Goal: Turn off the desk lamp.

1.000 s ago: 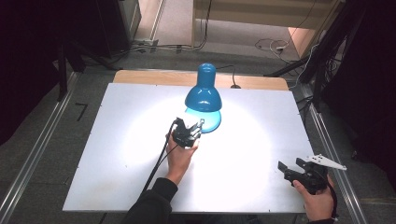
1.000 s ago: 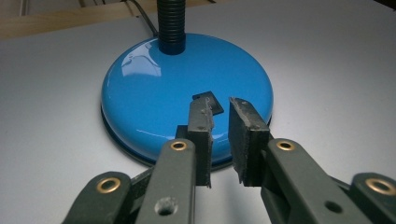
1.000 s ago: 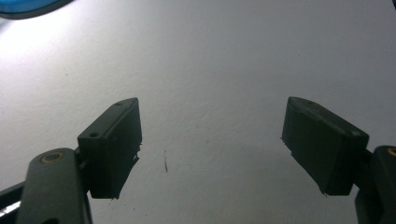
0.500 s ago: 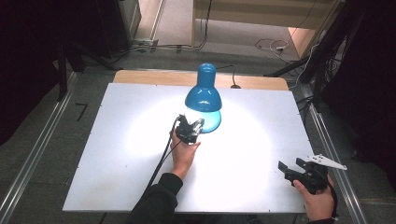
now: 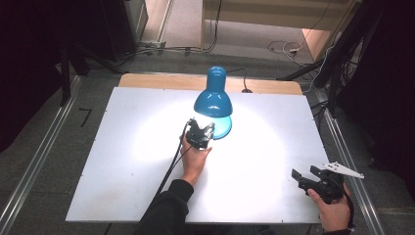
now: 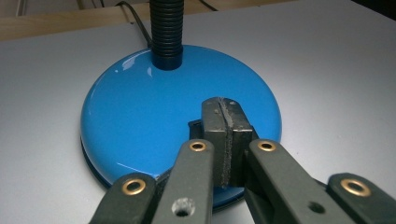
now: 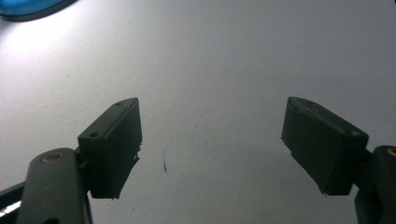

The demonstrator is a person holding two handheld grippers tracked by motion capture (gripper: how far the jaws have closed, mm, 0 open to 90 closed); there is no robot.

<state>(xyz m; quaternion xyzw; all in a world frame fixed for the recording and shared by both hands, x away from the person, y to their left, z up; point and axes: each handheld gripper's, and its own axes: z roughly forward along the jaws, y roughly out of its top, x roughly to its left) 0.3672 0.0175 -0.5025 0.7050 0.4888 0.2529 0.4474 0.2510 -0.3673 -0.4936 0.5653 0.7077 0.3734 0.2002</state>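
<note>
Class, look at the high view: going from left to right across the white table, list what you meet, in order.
Left tool, jaws closed, at the lamp's base → blue lamp → right tool, jaws open, near the white table's right edge.

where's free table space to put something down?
Free: the whole left of the table beside the left gripper, and the strip between it and the right gripper. Crowded: middle back, where the lamp stands with the left gripper at its base.

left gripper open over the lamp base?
No: in the left gripper view the left gripper has its pads pressed together with no gap, tips over the blue lamp base.
</note>
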